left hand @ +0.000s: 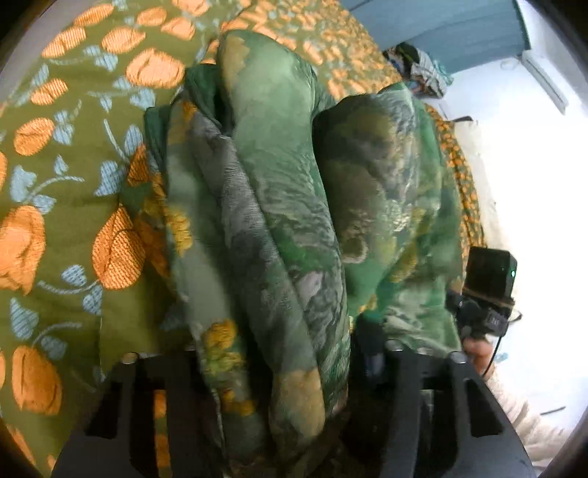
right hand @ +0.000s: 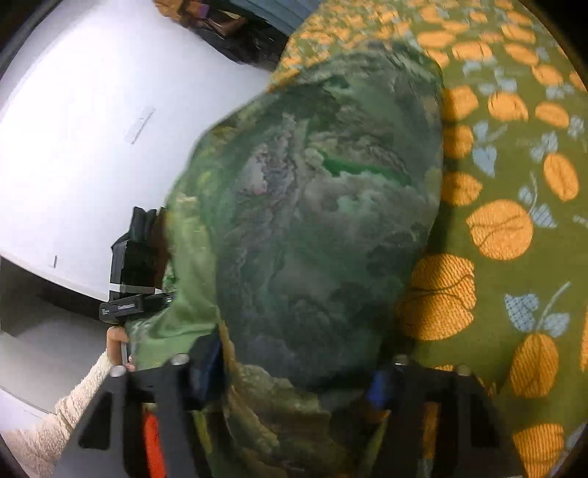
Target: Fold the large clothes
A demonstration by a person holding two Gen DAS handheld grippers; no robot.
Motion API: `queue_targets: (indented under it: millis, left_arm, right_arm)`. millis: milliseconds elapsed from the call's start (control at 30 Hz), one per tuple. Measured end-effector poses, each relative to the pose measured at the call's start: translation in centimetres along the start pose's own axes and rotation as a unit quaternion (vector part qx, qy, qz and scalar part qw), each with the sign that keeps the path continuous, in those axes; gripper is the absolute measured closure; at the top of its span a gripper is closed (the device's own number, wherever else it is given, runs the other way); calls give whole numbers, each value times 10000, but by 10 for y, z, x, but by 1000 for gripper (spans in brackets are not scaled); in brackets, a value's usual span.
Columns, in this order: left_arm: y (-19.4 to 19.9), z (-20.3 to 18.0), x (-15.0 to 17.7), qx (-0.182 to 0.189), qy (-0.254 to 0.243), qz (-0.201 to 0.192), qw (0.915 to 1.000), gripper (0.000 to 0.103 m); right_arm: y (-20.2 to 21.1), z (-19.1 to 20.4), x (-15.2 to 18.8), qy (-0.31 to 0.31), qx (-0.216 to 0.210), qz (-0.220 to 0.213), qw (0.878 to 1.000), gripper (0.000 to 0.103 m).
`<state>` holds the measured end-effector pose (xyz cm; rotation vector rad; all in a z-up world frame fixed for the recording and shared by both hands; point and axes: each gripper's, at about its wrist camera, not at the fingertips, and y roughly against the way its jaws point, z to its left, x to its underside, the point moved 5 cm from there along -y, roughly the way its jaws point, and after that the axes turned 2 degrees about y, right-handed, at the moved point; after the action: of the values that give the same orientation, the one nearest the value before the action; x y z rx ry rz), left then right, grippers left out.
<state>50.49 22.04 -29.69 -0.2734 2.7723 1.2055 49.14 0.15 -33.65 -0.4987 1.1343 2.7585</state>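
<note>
Here, nearest the lens, the left gripper has its jaws clamped on a thick fold of the sheer green-and-grey printed garment. The right gripper likewise grips a bunched fold of it. The cloth mounds toward twelve o'clock over the olive bedspread with orange flowers, on the bed.

Under everything you have an olive-green bedspread woven with orange flowers and pale blue leaves — it fills the bed. Past its edge lies a bright white floor. At the far end you can see a blue wall panel — and a dark, cluttered heap beside it.
</note>
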Motion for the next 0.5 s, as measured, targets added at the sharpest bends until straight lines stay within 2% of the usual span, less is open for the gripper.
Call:
queue_targets:
  millis: [133,267,400,500]
  left_arm:
    - [17,-20,3,132,-142,-144,9997,54]
    - [30,-47,-17,208,-395,-415,9981,54]
    - [21,-69,-61,113,-568,-622,9964,53]
    - [-1,-71,-97,42,-545,-650,9964,53]
  right_arm:
    - [21,33,-2,456,-84,-247,9986,49]
    - [47,53,-19,803,-164,-529,9952,49]
    - [61,40,-65,941,-171,-761,9925,49]
    - [51,20,-93,872,-150,-789,9930,48]
